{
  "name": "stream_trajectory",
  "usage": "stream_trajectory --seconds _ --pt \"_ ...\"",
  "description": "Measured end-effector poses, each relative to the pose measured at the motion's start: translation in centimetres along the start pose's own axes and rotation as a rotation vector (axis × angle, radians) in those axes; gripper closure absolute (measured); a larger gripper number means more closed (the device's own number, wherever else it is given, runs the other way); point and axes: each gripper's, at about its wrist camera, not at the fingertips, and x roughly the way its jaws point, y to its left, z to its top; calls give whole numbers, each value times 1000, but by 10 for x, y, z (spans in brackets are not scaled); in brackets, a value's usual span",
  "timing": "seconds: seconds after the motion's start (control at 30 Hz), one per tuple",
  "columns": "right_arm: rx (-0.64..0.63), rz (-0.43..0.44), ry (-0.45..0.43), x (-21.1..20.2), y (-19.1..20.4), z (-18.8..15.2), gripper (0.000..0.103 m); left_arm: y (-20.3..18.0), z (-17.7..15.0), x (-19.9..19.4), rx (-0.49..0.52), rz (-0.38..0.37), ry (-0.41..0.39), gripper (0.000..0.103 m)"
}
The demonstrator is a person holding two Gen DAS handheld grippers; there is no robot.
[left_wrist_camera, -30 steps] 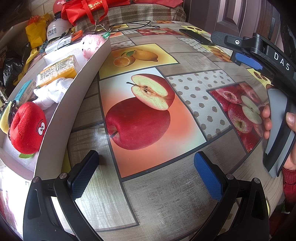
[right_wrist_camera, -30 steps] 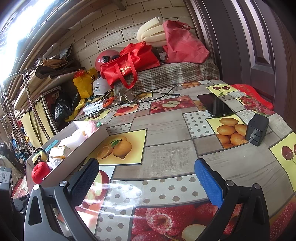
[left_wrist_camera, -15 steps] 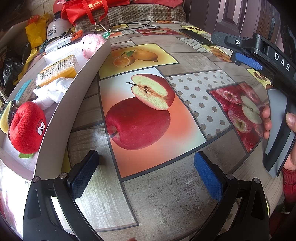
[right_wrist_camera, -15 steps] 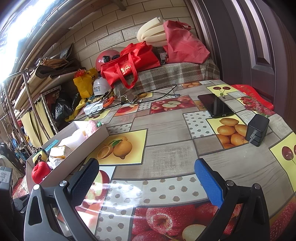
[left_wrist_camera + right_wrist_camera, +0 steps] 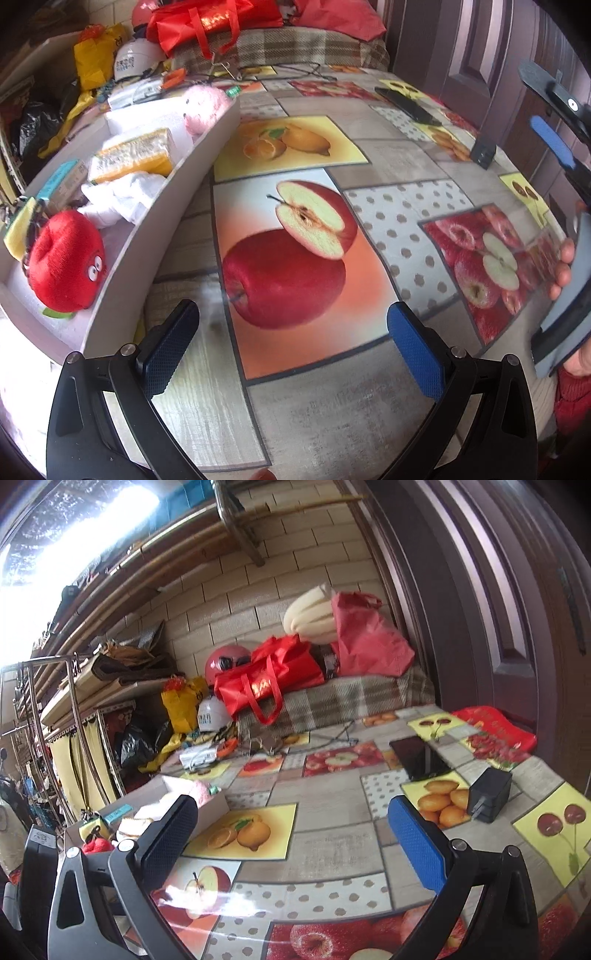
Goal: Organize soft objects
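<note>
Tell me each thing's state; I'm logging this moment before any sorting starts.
left gripper: open, fingers empty, above the tablecloth
right gripper: open, fingers empty
white box: open-topped, holding the soft things
red plush apple: in the box, upright
pink plush: at the box's far end
phone: screen dark

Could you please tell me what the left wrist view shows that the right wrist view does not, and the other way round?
Only the left wrist view shows the hand holding the right gripper and the white cloth in the box. Only the right wrist view shows the brick wall and metal rack. Both show the red plush toy, pink plush toy, phone and black charger.
</note>
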Motion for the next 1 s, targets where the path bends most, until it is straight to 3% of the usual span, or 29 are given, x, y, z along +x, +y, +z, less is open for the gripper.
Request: stream_trajectory --seconds 0.07,0.23,0.4,0.5,0.6,0.73,0.9,1.0 --pt "-8 -53 -14 -5 -6 2 0 -3 7 -6 9 57 -76 0" --pt "-5 -157 59 1 -34 2 0 -10 19 -21 -16 154 -256 0" --pt "-38 -247 41 -11 -51 0 0 -13 15 -31 -52 305 -350 0" --pt "-6 -243 33 -17 -61 1 0 -9 8 -44 -94 379 -407 0" --pt "30 -212 43 -20 -68 1 0 -2 4 -48 -142 399 -416 0" --pt "49 -181 55 -22 -69 0 0 6 3 -44 -183 492 -366 0" --pt "29 -202 60 -28 -69 0 0 5 0 -42 -217 437 -339 0" --pt "12 -228 83 -31 -74 0 0 -12 1 -39 -178 381 -327 0"
